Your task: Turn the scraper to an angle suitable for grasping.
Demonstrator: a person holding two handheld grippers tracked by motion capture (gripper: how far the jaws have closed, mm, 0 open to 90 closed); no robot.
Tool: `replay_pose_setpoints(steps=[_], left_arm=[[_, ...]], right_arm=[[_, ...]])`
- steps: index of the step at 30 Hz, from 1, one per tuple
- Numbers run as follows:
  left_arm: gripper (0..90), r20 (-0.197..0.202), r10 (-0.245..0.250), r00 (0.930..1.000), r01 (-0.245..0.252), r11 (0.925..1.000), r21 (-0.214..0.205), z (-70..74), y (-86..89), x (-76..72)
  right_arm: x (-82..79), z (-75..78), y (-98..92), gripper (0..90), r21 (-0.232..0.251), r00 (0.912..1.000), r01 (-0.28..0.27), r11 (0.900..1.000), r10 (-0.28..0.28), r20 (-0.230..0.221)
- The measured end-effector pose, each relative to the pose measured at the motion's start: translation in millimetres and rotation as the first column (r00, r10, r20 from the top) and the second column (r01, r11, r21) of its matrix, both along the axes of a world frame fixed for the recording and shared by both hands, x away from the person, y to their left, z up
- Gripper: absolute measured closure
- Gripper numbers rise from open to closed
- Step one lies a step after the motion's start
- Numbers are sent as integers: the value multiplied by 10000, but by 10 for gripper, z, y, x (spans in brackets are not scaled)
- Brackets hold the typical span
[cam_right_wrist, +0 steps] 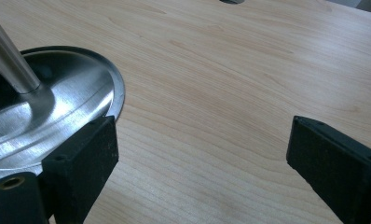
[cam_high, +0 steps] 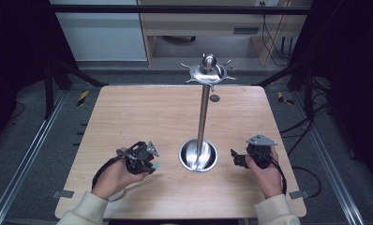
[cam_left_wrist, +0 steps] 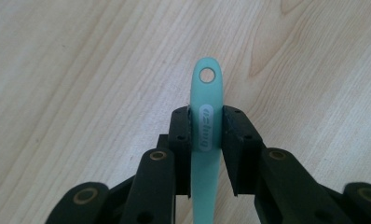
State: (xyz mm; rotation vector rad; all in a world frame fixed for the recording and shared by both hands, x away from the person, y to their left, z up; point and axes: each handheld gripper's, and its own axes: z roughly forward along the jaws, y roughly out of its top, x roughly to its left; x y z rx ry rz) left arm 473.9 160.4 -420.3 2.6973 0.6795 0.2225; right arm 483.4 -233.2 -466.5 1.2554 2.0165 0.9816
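Both grippers are black: left gripper point(cam_high: 152, 165), right gripper point(cam_high: 233, 156), each with a grey three-cornered plate on top and a black cable trailing back. Jaws are blocky black pads with small screw holes and brass-coloured pivot bushings. Cream sleeves at both wrists.

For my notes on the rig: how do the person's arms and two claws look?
Both arms wear cream sleeves. The left claw and right claw are black, each topped by a grey three-cornered plate and trailing a black cable. Brass-coloured rivets mark the jaw links.
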Motion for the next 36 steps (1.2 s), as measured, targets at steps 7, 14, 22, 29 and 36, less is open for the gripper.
replay_pose_setpoints(steps=[7, 14, 22, 29, 36], left_arm=[[738, 430, 200, 9989, -187, 9993, -311, 230, 74, -16], [739, 932, 380, 9949, -311, 9967, -746, 462, 131, -63], [739, 1424, 543, 9883, -368, 9917, -1228, 701, 184, -78], [739, 1693, 657, 9834, -379, 9860, -1624, 829, 181, -90], [739, 1915, 689, 9791, -298, 9794, -1998, 915, 168, -110]], right_arm=[[-2, 2, -2, 93, 16, 10000, 33, 10000, -33, -31], [-5, 3, 2, 92, 3, 10000, 8, 10000, -8, -8], [-2, 2, -1, 92, 28, 10000, 15, 10000, -15, -28], [-4, 2, 3, 92, 19, 10000, -6, 10000, 6, -20], [2, -2, 6, 92, -10, 10000, -34, 10000, 34, -23]])
